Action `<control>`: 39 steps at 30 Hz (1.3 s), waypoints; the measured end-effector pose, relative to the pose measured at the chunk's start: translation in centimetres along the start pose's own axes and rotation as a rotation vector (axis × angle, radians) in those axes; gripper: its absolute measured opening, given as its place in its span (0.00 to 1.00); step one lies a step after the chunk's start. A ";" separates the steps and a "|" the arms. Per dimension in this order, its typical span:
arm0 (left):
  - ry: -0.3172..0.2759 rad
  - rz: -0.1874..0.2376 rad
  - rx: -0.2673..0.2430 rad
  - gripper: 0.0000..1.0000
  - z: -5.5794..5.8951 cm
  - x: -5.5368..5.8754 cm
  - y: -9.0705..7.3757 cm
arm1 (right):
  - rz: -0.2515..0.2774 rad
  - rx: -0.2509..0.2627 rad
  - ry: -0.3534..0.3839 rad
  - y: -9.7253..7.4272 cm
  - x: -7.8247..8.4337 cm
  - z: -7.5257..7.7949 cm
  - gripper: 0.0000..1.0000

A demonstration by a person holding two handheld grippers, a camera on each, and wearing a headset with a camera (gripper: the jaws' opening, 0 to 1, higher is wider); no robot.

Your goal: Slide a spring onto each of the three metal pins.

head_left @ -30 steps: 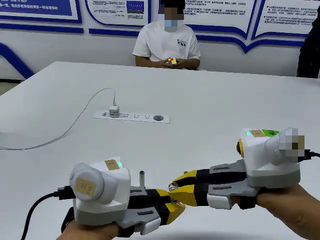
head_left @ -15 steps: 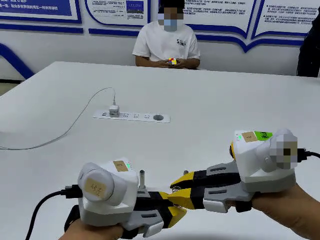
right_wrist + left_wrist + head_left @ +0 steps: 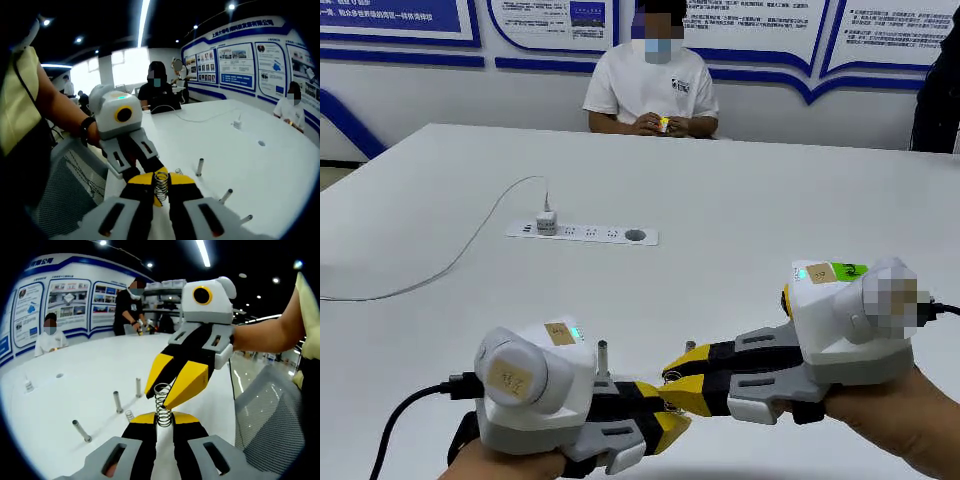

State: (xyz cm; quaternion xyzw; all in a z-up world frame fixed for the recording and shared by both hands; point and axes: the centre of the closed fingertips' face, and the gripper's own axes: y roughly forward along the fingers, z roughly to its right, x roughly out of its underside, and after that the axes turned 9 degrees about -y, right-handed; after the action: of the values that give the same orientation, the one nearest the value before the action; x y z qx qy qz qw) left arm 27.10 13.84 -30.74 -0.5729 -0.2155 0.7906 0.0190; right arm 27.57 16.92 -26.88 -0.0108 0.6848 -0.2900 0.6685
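A coiled steel spring (image 3: pixel 161 407) stands between the two grippers, whose yellow tips meet over the white table. My left gripper (image 3: pixel 162 420) is shut on its lower end, and my right gripper (image 3: pixel 164 391) closes around its top. In the right gripper view the same spring (image 3: pixel 161 183) sits between the right gripper's (image 3: pixel 161 187) tips, with the left gripper (image 3: pixel 158 174) reaching in from the left. Three bare metal pins (image 3: pixel 117 401) stand upright on the table, just left of the tips. One pin (image 3: pixel 603 357) rises beside the left gripper (image 3: pixel 665 417) in the head view.
A second loose spring (image 3: pixel 130 415) lies near the pins. A power strip (image 3: pixel 582 232) with a plugged charger and cable sits mid-table. A person in a white shirt (image 3: pixel 650 85) sits at the far side. A mesh chair (image 3: pixel 272 415) stands at the table edge.
The left gripper has shifted slightly right and the right gripper slightly down and left, bringing the tips closer around the spring. Over the last half second almost nothing moved.
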 end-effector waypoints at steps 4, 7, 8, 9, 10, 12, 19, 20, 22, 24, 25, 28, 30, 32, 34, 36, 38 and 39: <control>-0.015 0.012 -0.009 0.22 -0.2 -0.1 -0.1 | 0.003 0.005 -0.005 -0.1 -0.1 0.2 0.11; -0.018 0.021 -0.009 0.26 -0.4 -0.2 -0.5 | 0.008 0.014 -0.002 -0.3 -0.3 0.5 0.11; -0.021 0.024 -0.011 0.27 -0.6 -0.3 -0.7 | 0.010 0.021 -0.003 -0.4 -0.3 0.7 0.11; -0.025 0.027 -0.013 0.29 -0.7 -0.3 -0.9 | 0.011 0.024 -0.003 -0.5 -0.3 0.8 0.11; -0.030 0.031 -0.017 0.30 -1.0 -0.3 -1.1 | 0.012 0.027 -0.001 -0.6 -0.3 0.9 0.11; -0.036 0.035 -0.027 0.35 -1.4 -0.3 -1.4 | 0.012 0.033 -0.001 -0.7 -0.3 1.1 0.11; -0.062 0.053 -0.064 0.43 -2.7 -0.2 -2.9 | 0.014 0.074 0.008 -1.8 -0.1 2.4 0.11; -0.065 0.058 -0.070 0.45 -2.8 -0.1 -3.2 | 0.014 0.087 0.005 -2.0 -0.1 2.8 0.11; -0.069 0.058 -0.079 0.49 -3.1 0.0 -3.5 | 0.014 0.098 0.008 -2.3 -0.1 3.1 0.11; -0.075 0.059 -0.092 0.51 -3.5 0.2 -3.9 | 0.015 0.116 0.012 -2.8 0.0 3.7 0.11; -0.078 0.059 -0.101 0.52 -3.7 0.2 -4.1 | 0.016 0.126 0.015 -3.0 0.0 4.0 0.11; -0.085 0.064 -0.117 0.54 -4.2 0.3 -4.5 | 0.022 0.153 0.023 -3.5 0.1 4.9 0.11; -0.081 0.064 -0.132 0.56 -4.4 0.4 -4.7 | 0.024 0.175 0.027 -3.9 0.1 5.5 0.11; -0.078 0.061 -0.137 0.57 -4.5 0.5 -4.9 | 0.024 0.194 0.027 -4.3 0.3 6.2 0.11; -0.077 0.057 -0.143 0.58 -4.6 0.6 -5.0 | 0.024 0.223 0.030 -4.9 0.4 7.0 0.11; -0.074 0.054 -0.147 0.59 -4.6 0.8 -5.2 | 0.031 0.251 0.039 -5.6 0.4 7.8 0.11; -0.077 0.056 -0.151 0.59 -4.7 0.9 -5.3 | 0.031 0.278 0.044 -6.4 0.8 8.8 0.11; -0.079 0.056 -0.152 0.59 -4.7 1.0 -5.3 | 0.031 0.288 0.045 -6.6 0.8 9.1 0.11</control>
State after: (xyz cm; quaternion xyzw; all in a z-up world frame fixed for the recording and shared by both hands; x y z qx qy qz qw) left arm 29.94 20.47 -30.87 -0.5468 -0.2591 0.7942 -0.0552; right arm 33.47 7.62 -24.39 0.1023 0.6510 -0.3753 0.6519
